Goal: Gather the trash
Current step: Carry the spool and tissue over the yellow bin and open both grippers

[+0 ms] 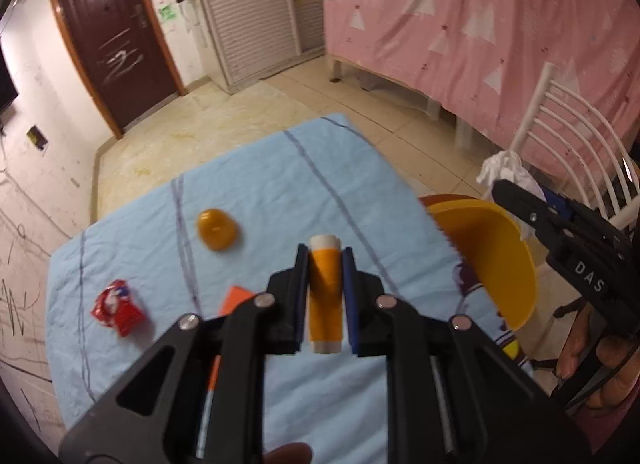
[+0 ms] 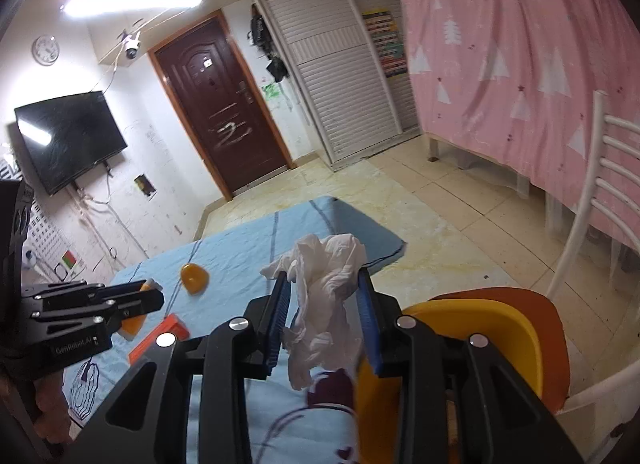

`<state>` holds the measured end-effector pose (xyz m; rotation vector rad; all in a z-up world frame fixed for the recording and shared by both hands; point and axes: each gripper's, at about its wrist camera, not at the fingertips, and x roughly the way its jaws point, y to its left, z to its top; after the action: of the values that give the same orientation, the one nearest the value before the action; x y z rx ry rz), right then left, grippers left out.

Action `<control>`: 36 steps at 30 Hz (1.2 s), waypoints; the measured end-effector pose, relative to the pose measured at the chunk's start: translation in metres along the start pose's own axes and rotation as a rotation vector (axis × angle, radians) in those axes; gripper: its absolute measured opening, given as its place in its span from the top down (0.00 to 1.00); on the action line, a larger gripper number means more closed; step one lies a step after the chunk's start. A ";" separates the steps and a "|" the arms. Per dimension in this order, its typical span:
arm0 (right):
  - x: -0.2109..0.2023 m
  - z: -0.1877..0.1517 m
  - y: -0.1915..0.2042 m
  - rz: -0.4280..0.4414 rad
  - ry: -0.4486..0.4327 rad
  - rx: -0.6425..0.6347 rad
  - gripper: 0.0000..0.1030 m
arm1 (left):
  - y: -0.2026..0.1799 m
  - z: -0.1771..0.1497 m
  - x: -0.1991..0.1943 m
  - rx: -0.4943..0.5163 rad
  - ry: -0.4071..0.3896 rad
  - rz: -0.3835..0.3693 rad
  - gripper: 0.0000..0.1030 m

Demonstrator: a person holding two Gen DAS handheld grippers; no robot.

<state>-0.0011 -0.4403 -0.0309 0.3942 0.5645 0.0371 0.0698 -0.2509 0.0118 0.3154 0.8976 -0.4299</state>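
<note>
My left gripper (image 1: 325, 254) is shut on an orange tube with white ends (image 1: 325, 296), held above the light blue cloth. In the right wrist view that left gripper (image 2: 154, 296) shows at the left with the orange tube (image 2: 134, 324) in it. My right gripper (image 2: 324, 276) is shut on a crumpled white tissue (image 2: 324, 296), hanging beside the yellow bin (image 2: 476, 344). From the left wrist view, the right gripper (image 1: 508, 192) holds the tissue (image 1: 504, 170) above the yellow bin (image 1: 492, 260). On the cloth lie an orange lump (image 1: 218, 229), a red wrapper (image 1: 118, 309) and an orange card (image 1: 236, 298).
The table under the blue cloth (image 1: 280, 184) ends at its right edge beside the bin. A white chair (image 1: 576, 144) stands to the right, before a bed with a pink cover (image 1: 480, 24). A dark door (image 2: 224, 104) and a wall television (image 2: 68, 140) are beyond.
</note>
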 end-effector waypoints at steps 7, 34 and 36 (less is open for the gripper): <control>-0.015 -0.004 -0.042 -0.047 -0.023 0.068 0.74 | -0.065 0.009 0.017 0.094 0.038 -0.058 0.85; -0.005 -0.010 -0.097 -0.073 0.001 0.173 0.67 | -0.129 0.029 0.055 0.106 0.129 -0.188 0.64; -0.003 -0.011 -0.095 -0.074 0.005 0.167 0.66 | -0.125 0.029 0.053 0.100 0.124 -0.181 0.64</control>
<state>-0.0164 -0.5245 -0.0730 0.5351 0.5891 -0.0809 0.0578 -0.3847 -0.0239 0.3569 1.0323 -0.6297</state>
